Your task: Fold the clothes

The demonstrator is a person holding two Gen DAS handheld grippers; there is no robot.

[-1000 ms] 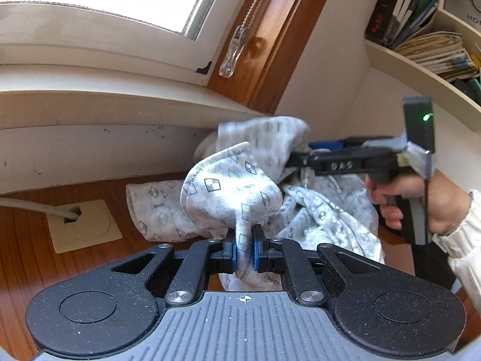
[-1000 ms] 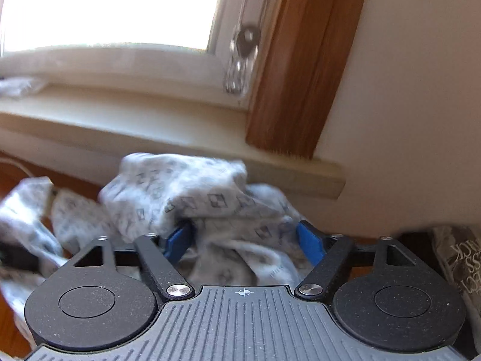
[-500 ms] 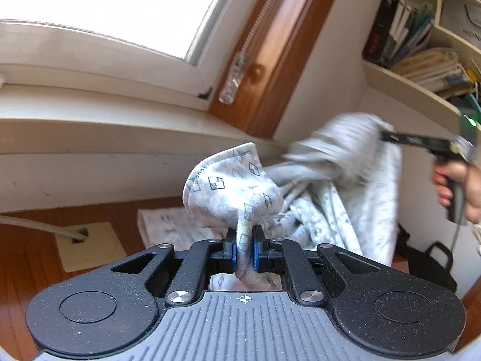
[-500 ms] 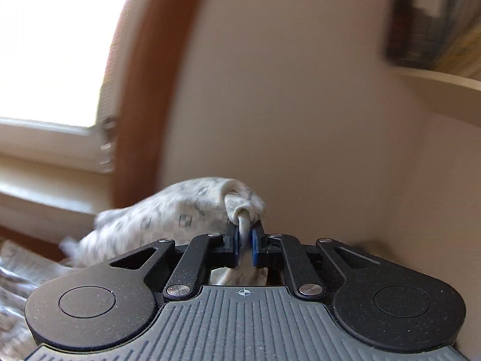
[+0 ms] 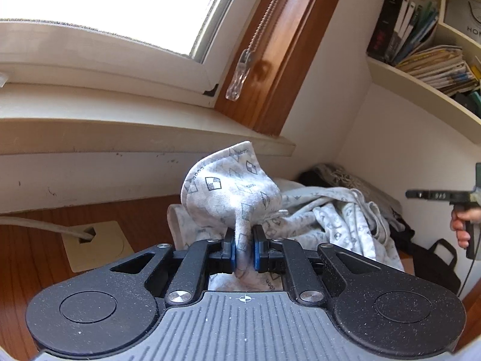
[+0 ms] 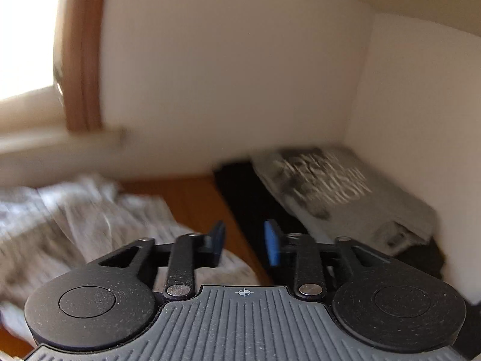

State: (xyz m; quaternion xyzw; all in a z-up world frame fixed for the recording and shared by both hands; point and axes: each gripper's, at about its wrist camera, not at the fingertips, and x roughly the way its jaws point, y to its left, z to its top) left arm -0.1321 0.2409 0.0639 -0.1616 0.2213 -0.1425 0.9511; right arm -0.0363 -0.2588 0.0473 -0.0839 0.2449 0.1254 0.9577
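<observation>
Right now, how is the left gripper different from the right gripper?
The left gripper is shut on the patterned cloth, while the right gripper has nothing between its pads. The left gripper's jaws sit close together; the right gripper's jaws stand apart and are opening. The left wrist view is sharp, the right wrist view blurred. Both grippers have blue pads and black arms, and both point toward the wooden desk.

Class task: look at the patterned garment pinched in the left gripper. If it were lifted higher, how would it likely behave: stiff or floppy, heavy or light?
Probably floppy: the garment bunches above the left gripper and trails in loose folds over the desk. Likely light, since a small pinch holds up that bunch. It would probably drape and drag rather than keep its shape.
</observation>
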